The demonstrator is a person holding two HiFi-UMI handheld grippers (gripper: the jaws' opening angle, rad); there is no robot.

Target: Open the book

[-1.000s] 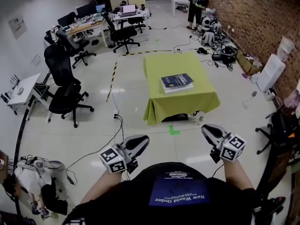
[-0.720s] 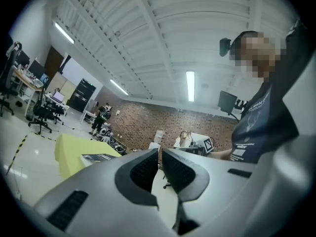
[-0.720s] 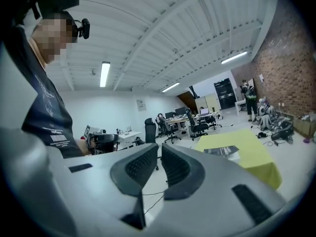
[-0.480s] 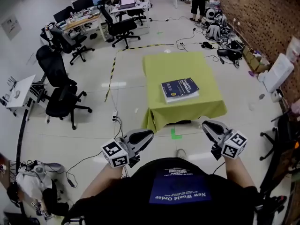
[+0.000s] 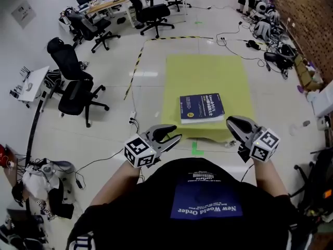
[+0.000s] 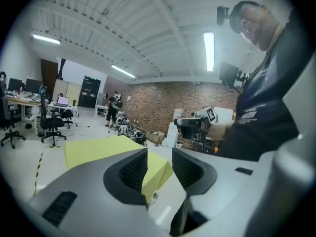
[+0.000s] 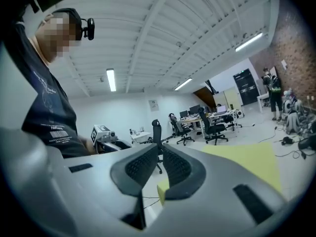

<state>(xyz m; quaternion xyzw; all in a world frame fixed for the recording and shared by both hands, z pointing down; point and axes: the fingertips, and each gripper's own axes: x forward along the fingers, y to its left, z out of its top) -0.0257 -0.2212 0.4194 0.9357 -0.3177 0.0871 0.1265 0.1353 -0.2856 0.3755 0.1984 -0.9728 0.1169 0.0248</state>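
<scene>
A dark blue book (image 5: 202, 108) lies closed near the front edge of a table under a yellow-green cloth (image 5: 208, 72). My left gripper (image 5: 177, 133) hovers short of the table's front left corner, apart from the book. Its jaws are opening and nothing is between them; the left gripper view shows a gap at the left gripper (image 6: 159, 157), with the cloth (image 6: 94, 149) beyond it. My right gripper (image 5: 229, 120) is at the table's front right edge, close to the book's near right corner, shut and empty. In the right gripper view the right gripper (image 7: 160, 154) is pressed together.
Black office chairs (image 5: 78, 95) stand to the left on the white floor. Desks (image 5: 112, 4) line the back. Cables and bags (image 5: 276, 40) lie along the brick wall on the right. A green tape mark (image 5: 196, 149) is on the floor just before the table.
The table and book have come much nearer as both grippers advanced toward them. The left jaws have parted from shut. The right jaws stay together.
</scene>
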